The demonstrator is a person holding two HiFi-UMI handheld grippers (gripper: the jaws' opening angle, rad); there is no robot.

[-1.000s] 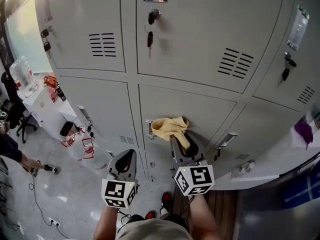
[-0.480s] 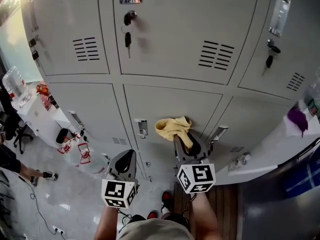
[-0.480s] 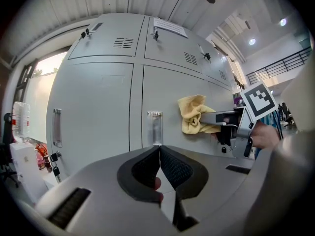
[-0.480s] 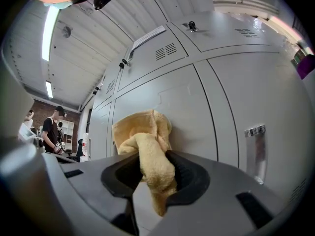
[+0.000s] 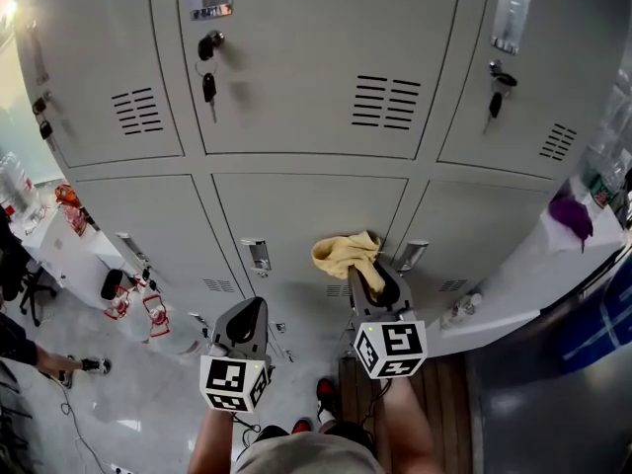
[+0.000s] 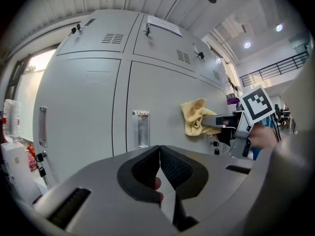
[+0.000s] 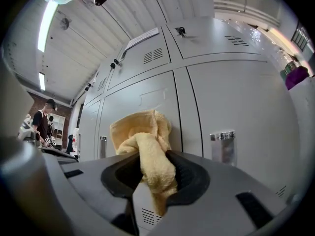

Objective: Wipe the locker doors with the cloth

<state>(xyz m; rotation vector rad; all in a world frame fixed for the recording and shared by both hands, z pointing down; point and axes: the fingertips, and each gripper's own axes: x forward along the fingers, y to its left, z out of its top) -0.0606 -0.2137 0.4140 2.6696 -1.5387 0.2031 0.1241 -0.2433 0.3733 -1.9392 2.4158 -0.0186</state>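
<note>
Two grippers: my right gripper (image 5: 368,284) pinches the yellow cloth (image 5: 342,253) near the lower locker door's (image 5: 296,210) right edge, with bare panel leftward. The cloth hides its tips. The left gripper (image 5: 247,314) is closed and empty.

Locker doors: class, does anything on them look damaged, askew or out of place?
Nothing stands out. The locker doors are shut and level, keys hang from upper locks, and the right claw holds the yellow cloth at a lower door.
</note>
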